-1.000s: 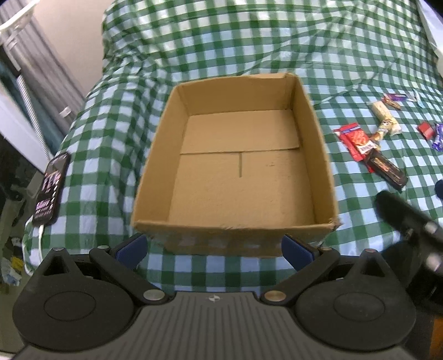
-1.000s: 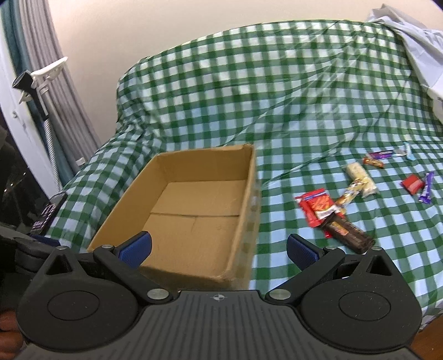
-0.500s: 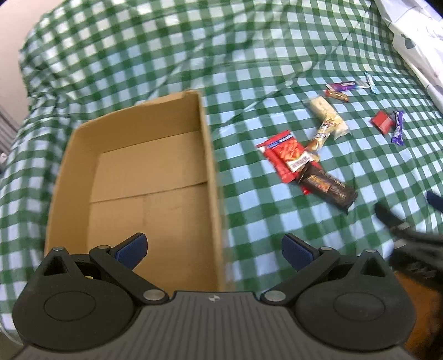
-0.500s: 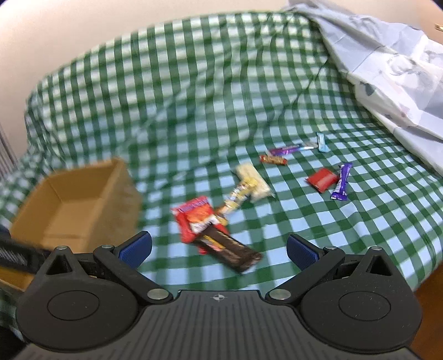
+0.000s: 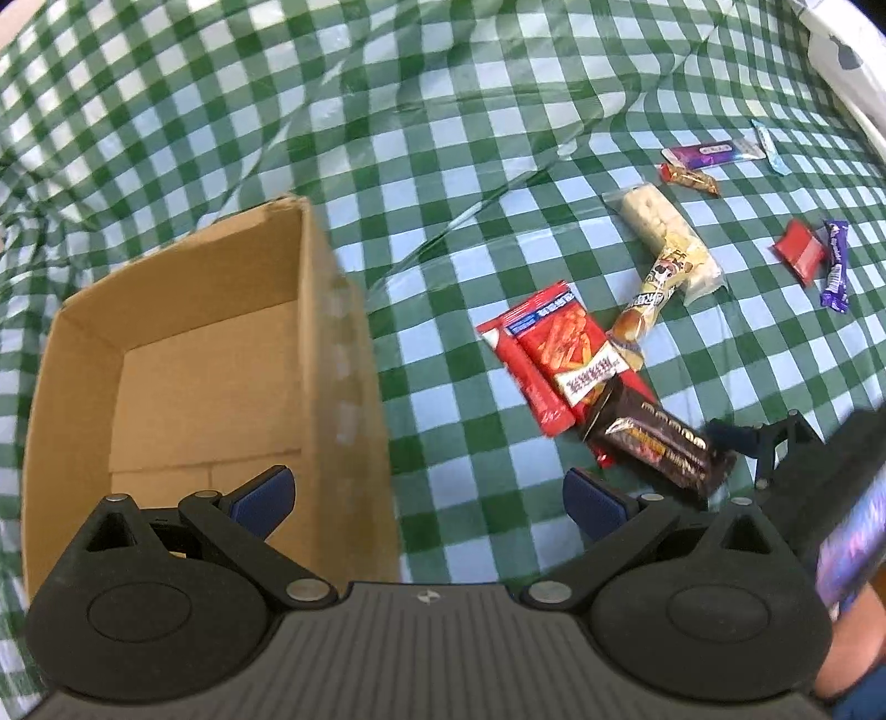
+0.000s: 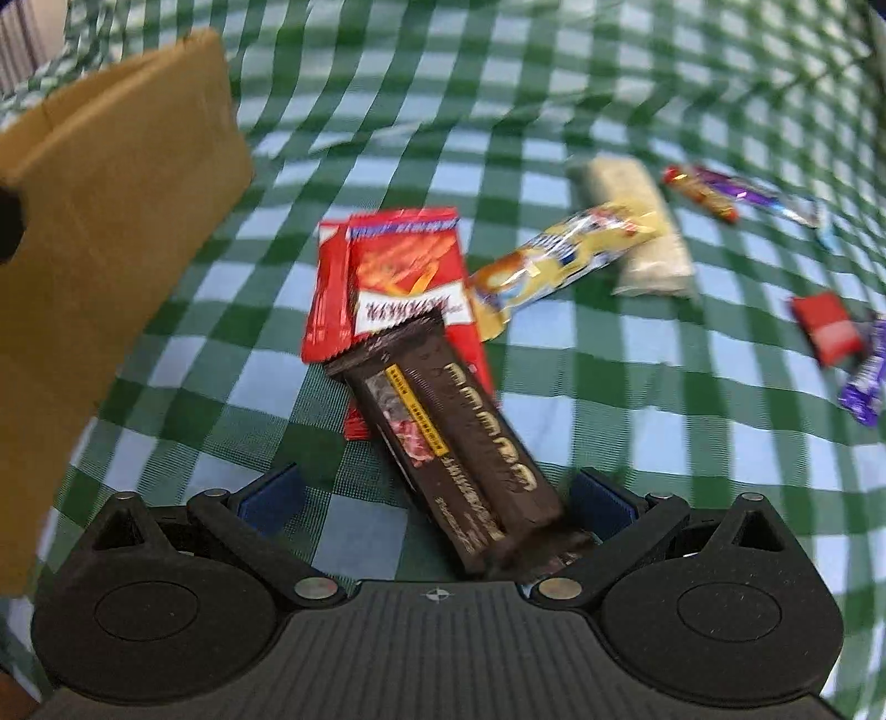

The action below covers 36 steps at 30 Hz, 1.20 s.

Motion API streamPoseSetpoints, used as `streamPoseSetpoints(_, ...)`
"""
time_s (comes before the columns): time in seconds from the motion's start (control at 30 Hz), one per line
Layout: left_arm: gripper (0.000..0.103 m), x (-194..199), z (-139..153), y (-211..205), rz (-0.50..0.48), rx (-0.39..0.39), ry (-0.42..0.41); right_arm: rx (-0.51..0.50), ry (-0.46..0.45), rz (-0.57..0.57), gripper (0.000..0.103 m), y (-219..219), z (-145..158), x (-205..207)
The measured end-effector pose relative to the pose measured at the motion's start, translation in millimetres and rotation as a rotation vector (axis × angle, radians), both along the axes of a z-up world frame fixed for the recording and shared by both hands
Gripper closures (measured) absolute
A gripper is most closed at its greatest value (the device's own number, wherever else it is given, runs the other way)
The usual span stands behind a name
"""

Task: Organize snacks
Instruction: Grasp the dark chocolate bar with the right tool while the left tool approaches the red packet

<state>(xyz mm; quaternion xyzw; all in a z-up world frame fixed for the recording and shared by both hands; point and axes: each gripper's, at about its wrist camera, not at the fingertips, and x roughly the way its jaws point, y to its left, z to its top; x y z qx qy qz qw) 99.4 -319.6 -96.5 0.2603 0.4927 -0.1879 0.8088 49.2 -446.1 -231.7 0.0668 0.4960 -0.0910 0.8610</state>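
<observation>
An empty cardboard box (image 5: 183, 354) sits on the green checked cloth; its side shows in the right wrist view (image 6: 111, 232). Right of it lie a red snack packet (image 5: 554, 354), a dark brown chocolate bar (image 5: 653, 443), a yellow wrapped bar (image 5: 648, 299) and a pale rice bar (image 5: 664, 232). My left gripper (image 5: 426, 498) is open, above the box's right wall. My right gripper (image 6: 437, 498) is open, low over the cloth, with the brown bar (image 6: 454, 432) lying between its jaws, beside the red packet (image 6: 398, 266). The right gripper's tip shows in the left wrist view (image 5: 747, 443).
Small candies lie further right: a red square (image 5: 800, 249), a purple bar (image 5: 836, 266), a purple stick (image 5: 714, 152) and a small orange-red candy (image 5: 689, 177). The same candies show blurred in the right wrist view (image 6: 825, 327). A white patterned fabric (image 5: 847, 50) lies at the far right.
Both grippers swung right from the box towards the snacks. My right gripper dropped low, and the brown chocolate bar is now between its open jaws.
</observation>
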Motion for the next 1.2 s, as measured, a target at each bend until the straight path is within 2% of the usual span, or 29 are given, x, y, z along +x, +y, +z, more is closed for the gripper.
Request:
streamPoseSetpoints(0.07,0.0,9,-8,-8,-0.006,-0.011,0.015,-0.017,-0.044,0.022,0.012,0,0,-3)
streamPoseSetpoints(0.13,0.0,17,-15,-14,-0.004,-0.029,0.027,-0.033,-0.084,0.014,0.045,-4,4,-10)
streamPoseSetpoints(0.2,0.0,28,-25,-20,0.009,-0.031,0.042,-0.024,-0.101,-0.014,0.061,-13,8,-19)
streamPoseSetpoints(0.37,0.0,58,-54,-34,0.074,-0.05,0.098,-0.04,-0.096,-0.226,0.062,-53,10,-46)
streamPoseSetpoints(0.47,0.0,65,-64,-55,0.058,-0.033,0.05,-0.011,-0.101,-0.313,0.062,-75,7,-66)
streamPoseSetpoints(0.57,0.0,78,-78,-75,0.064,-0.044,0.154,-0.002,-0.106,-0.322,0.062,-82,6,-72)
streamPoseSetpoints(0.7,0.0,92,-92,-89,0.105,-0.089,0.197,0.002,-0.112,-0.322,0.06,-83,5,-74)
streamPoseSetpoints(0.77,0.0,100,-100,-91,0.124,-0.131,0.248,0.015,-0.122,-0.328,0.06,-87,4,-76)
streamPoseSetpoints(0.93,0.0,118,-118,-90,0.225,-0.213,0.336,0.051,-0.139,-0.343,0.055,-84,4,-78)
streamPoseSetpoints(1.03,0.0,118,-120,-93,0.245,-0.219,0.31,0.056,-0.143,-0.342,0.053,-83,4,-78)
streamPoseSetpoints(1.1,0.0,113,-119,-98,0.207,-0.228,0.296,0.059,-0.148,-0.341,0.051,-82,4,-78)
streamPoseSetpoints(1.2,0.0,105,-114,-104,0.152,-0.273,0.335,0.059,-0.154,-0.339,0.049,-80,4,-78)
